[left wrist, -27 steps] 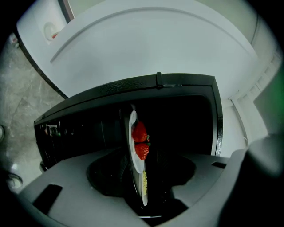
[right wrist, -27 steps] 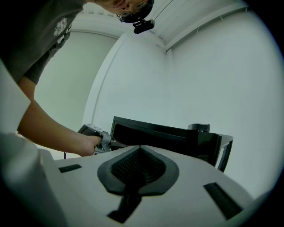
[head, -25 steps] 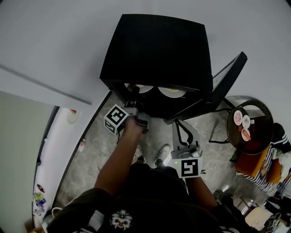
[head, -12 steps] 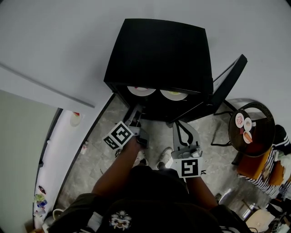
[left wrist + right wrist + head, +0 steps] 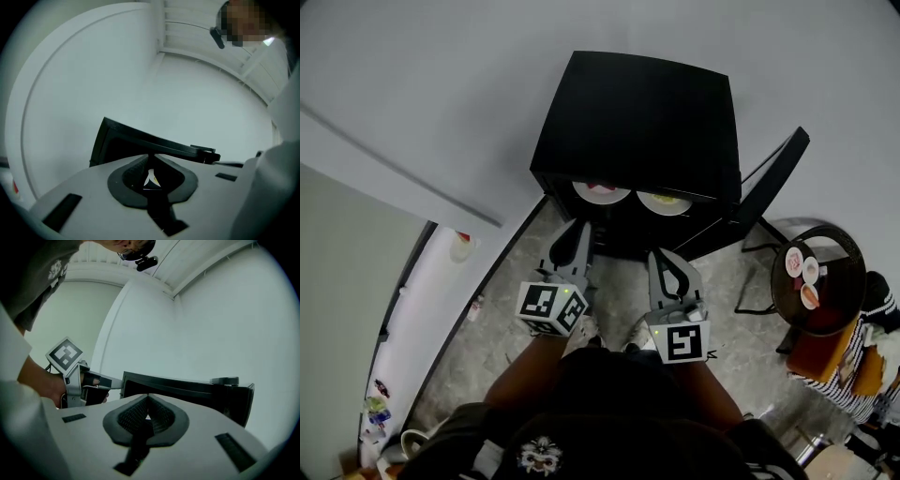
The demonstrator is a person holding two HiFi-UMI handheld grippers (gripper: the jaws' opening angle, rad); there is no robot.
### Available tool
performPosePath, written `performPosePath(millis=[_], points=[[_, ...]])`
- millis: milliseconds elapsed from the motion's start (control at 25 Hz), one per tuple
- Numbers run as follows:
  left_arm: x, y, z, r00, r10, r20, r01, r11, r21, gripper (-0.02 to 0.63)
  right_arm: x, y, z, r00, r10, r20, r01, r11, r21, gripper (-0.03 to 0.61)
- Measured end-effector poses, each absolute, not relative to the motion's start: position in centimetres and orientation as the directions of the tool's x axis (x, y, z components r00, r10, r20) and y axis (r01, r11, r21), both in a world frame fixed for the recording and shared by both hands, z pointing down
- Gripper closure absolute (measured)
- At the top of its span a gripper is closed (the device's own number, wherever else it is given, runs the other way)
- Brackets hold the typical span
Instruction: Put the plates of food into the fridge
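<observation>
The black fridge [image 5: 637, 117] stands on the floor with its door [image 5: 764, 183] swung open to the right. Two plates of food lie side by side on its shelf: one with red food [image 5: 600, 191] and one with yellow food [image 5: 664, 201]. My left gripper [image 5: 579, 234] hangs in front of the opening, clear of the plates. Its jaws have just been closing and the tips meet with nothing between them [image 5: 150, 157]. My right gripper [image 5: 661, 262] is beside it, shut and empty [image 5: 148, 397]. Both point level at the fridge [image 5: 140, 143].
A round dark table [image 5: 839, 300] with three small dishes [image 5: 802, 272] stands at the right, beyond the open door. A white wall runs behind the fridge. A pale ledge with small items [image 5: 461, 246] lies at the left. The person's feet [image 5: 633, 330] are on grey floor.
My left gripper has drawn back out of the fridge opening toward me, rolled over and shut its jaws. The plate it was at stays inside. The right gripper has kept still.
</observation>
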State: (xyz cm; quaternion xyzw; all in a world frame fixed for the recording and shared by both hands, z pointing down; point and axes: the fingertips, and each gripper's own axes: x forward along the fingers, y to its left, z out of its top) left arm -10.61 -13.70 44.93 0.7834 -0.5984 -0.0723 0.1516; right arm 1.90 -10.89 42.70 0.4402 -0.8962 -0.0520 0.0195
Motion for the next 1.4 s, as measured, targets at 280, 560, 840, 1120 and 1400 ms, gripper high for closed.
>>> performPosePath(millis=[280,560,840,1120,1400], points=[[-9.3,-12.7,41.4,0.313,-0.949,0.04,-0.945,-0.307,0.116,0.592,0.3,-12.1,40.5,-0.627,-0.778,-0.044,-0.778,0.622,0.086,0.554],[-8.2,-12.3,40.0,0.366,-0.93,0.029,-0.93,-0.365,0.048,0.592,0.2,-12.8,38.1,-0.605,-0.789,-0.108,-0.796,0.595,0.108,0.555],[-7.6,-12.0,39.3,0.38,-0.925,0.011,-0.925,-0.38,0.019,0.592,1.0,-12.4,37.1,-0.574,-0.809,-0.127,-0.817,0.555,0.156,0.555],[-7.2,-11.7,39.1,0.396,-0.918,0.015,-0.918,-0.396,0.008,0.592,1.2,-12.3,37.1,-0.561,-0.819,-0.119,-0.824,0.54,0.17,0.555],[-7.1,-11.4,39.2,0.398,-0.917,0.026,-0.917,-0.398,-0.002,0.592,1.2,-11.7,37.2,-0.564,-0.818,-0.117,-0.821,0.54,0.186,0.555]])
